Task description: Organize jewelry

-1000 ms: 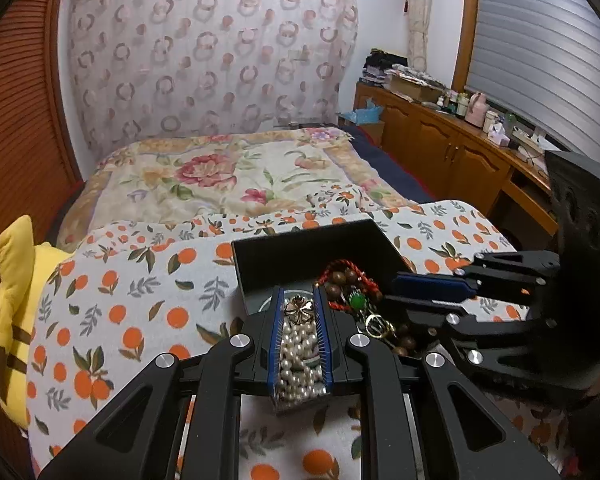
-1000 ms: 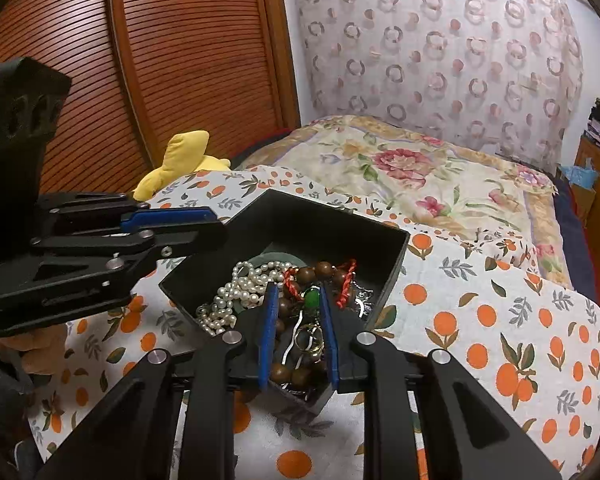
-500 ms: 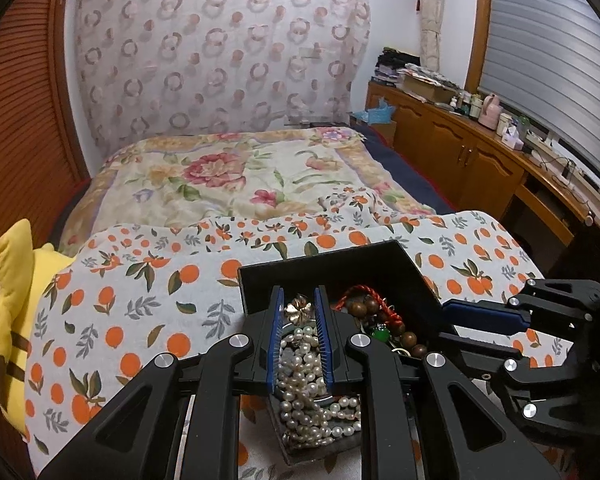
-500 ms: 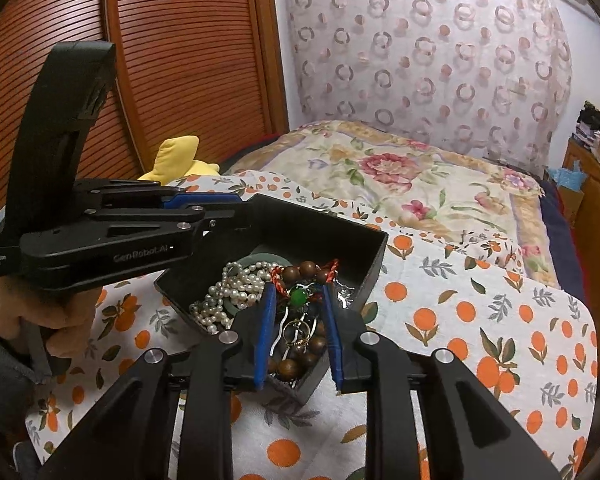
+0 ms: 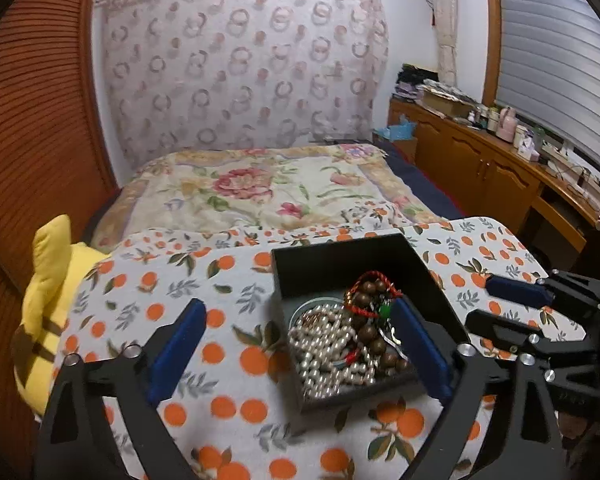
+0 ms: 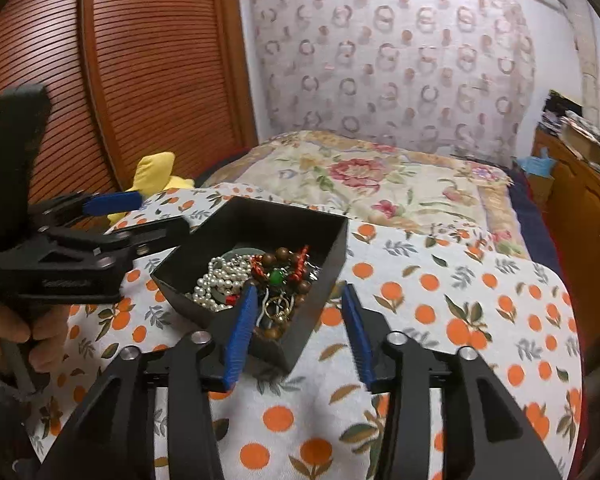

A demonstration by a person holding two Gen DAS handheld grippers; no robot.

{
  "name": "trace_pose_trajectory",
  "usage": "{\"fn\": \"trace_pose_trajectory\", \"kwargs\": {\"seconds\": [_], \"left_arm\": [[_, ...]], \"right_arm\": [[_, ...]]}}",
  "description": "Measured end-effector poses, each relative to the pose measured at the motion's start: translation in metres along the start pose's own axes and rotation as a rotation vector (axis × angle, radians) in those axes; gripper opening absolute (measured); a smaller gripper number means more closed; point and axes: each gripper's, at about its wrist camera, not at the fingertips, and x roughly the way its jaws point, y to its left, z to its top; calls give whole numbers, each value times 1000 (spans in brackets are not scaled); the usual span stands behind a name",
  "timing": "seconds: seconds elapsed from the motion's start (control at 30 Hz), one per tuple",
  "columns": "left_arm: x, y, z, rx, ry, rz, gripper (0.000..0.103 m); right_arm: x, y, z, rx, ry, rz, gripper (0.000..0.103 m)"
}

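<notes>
Square black plastic box (image 5: 360, 264) on orange-print cloth (image 5: 220, 344), holding white pearl strand (image 5: 332, 344) and brown bead bracelet (image 6: 288, 258); left tongs (image 5: 300, 344) and right tongs (image 6: 300, 320) just opened, empty; sorting apparently near-finished.

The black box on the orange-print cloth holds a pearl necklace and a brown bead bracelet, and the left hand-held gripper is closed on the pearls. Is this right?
Not quite. The left hand-held gripper is open: its jaws have just been opening and now stand wide apart, gripping nothing, as the left wrist view shows. The black box on the orange-print cloth does hold the pearl necklace and the brown bead bracelet.
</notes>
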Motion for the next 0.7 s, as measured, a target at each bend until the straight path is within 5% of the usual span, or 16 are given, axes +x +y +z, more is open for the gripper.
{"fn": "trace_pose_trajectory", "kwargs": {"seconds": [0.13,0.27,0.37,0.7], "left_arm": [[-17,0,-13,-6,-11,11,95],[-30,-4,-26,-7,0,20,95],[-37,-4,-34,-16,9,36,95],[-78,-13,-54,-32,-23,57,95]], "right_arm": [[-11,0,-7,30,-17,-35,67],[-21,-1,-14,66,-27,-62,70],[-30,-1,-19,97,-47,-68,98],[-73,13,-35,98,-110,-113,101]]}}
